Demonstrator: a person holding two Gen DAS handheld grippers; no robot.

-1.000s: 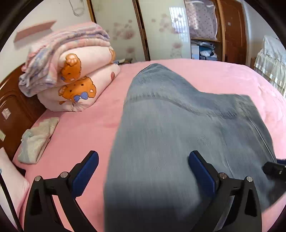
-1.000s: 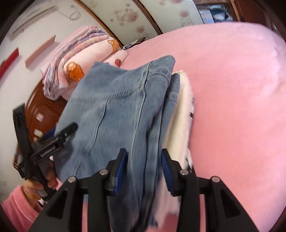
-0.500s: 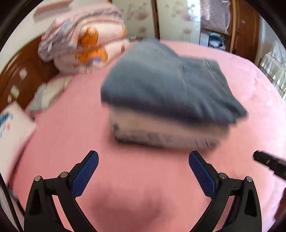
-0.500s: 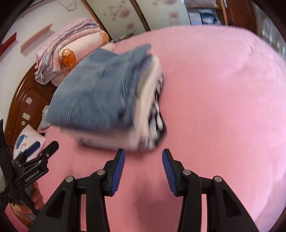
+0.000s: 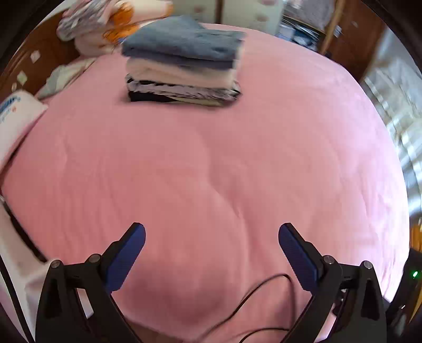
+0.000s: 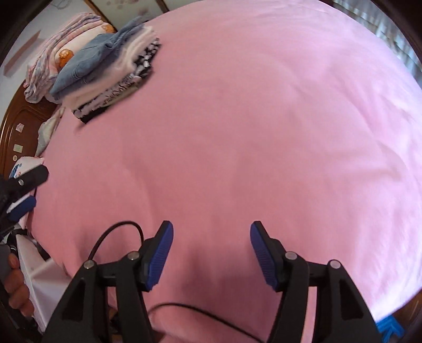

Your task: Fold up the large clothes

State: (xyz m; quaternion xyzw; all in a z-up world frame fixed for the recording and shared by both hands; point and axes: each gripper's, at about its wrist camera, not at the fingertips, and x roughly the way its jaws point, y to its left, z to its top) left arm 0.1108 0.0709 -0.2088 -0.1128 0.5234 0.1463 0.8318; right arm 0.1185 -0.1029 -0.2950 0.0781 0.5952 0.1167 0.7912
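Observation:
A stack of folded clothes (image 5: 182,66) lies at the far side of the pink bed (image 5: 211,163), with folded blue jeans (image 5: 184,42) on top, a cream garment under them and black-and-white pieces at the bottom. It also shows in the right wrist view (image 6: 105,68) at the upper left. My left gripper (image 5: 211,234) is open and empty, low over the bed's near edge, far from the stack. My right gripper (image 6: 211,229) is open and empty too, also near the front edge. The left gripper's fingers (image 6: 23,203) show at the left edge of the right wrist view.
A rolled pink quilt with bear print (image 5: 110,23) lies behind the stack by the wooden headboard (image 6: 10,124). A small folded cloth (image 5: 60,79) and a white pack (image 5: 15,116) lie at the left. A black cable (image 5: 253,298) runs under the grippers. Wardrobes stand behind.
Both grippers have let go of the jeans and pulled back from the stack toward the bed's near edge. The right gripper has opened wider. The jeans now rest on top of the stack.

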